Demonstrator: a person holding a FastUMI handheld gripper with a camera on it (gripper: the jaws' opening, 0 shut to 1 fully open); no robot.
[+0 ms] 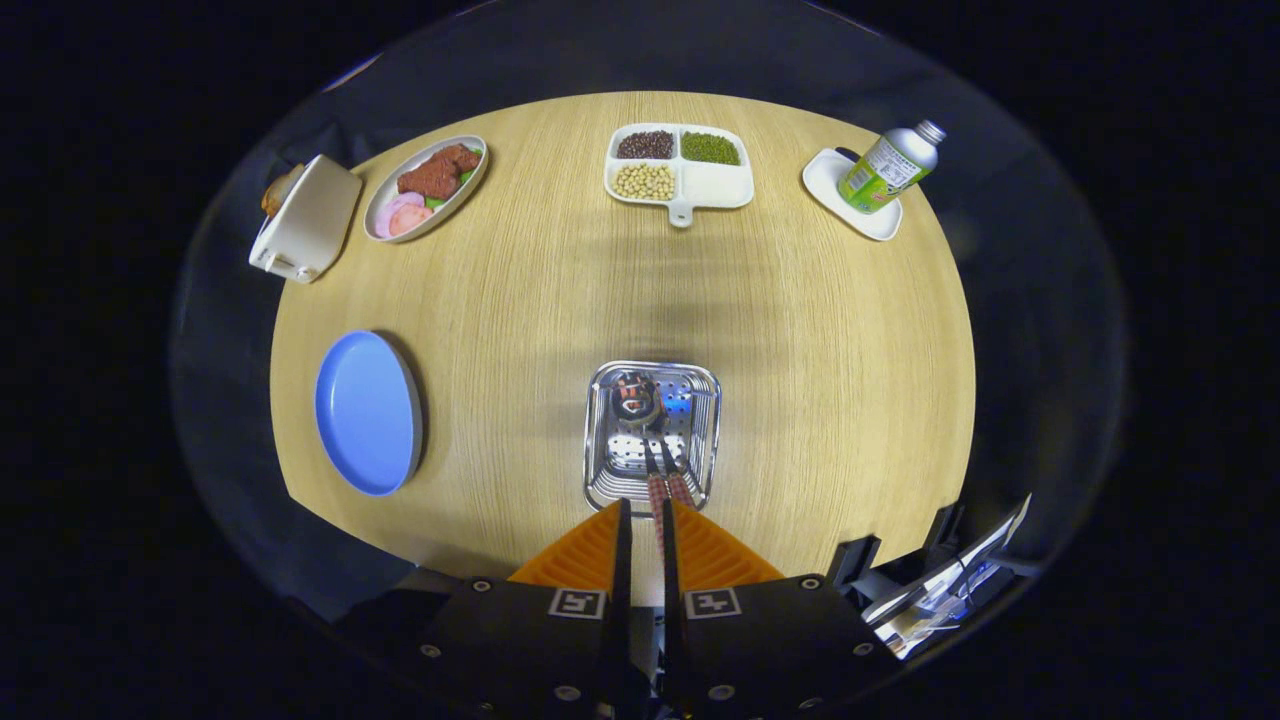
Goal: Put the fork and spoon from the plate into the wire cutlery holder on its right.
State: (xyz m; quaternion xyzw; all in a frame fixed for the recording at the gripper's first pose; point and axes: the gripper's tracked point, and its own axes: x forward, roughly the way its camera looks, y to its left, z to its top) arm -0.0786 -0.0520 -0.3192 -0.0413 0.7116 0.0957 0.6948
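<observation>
While clenched on the spoon (pixel 640 420) handle — the jaws above the wire cutlery holder (pixel 652 436).

The table (pixel 800 330) looks like pale matt wood with fine straight grain. The holder (pixel 652 432) is shiny perforated metal that mirrors light. The blue plate (pixel 366 412) appears smooth, semi-matt plastic. The divided dish (pixel 712 185) is glossy white, like ceramic. The bottle (pixel 888 166) shows bare metal above a printed label.
</observation>
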